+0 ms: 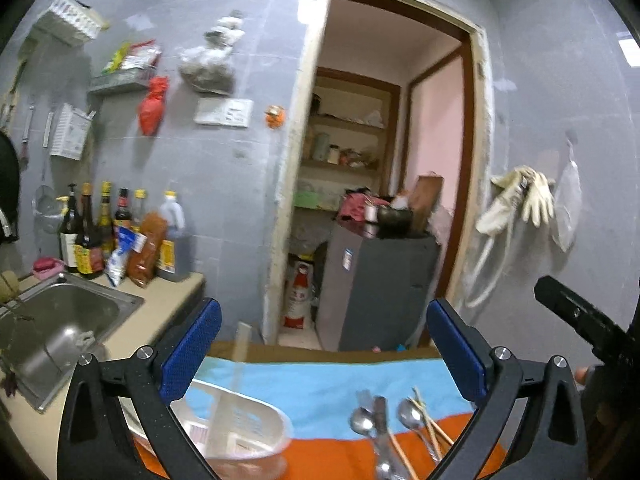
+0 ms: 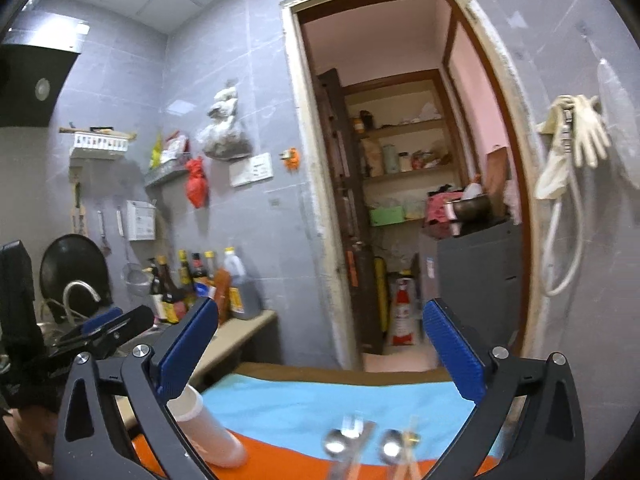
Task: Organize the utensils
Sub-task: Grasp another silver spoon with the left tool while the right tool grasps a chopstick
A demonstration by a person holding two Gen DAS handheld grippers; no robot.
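While both grippers' jaws gape wide and empty, spoons (image 1: 362, 420) lie beside the basket (image 1: 240, 428).

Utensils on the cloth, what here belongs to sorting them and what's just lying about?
Belongs:
metal spoons
wooden chopsticks
white plastic slotted basket

Lying about:
dark sauce bottles
steel sink
pale rubber gloves
red hanging bag

Blurred spoons (image 2: 360, 446), perhaps chopsticks (image 2: 410, 456), cut off below
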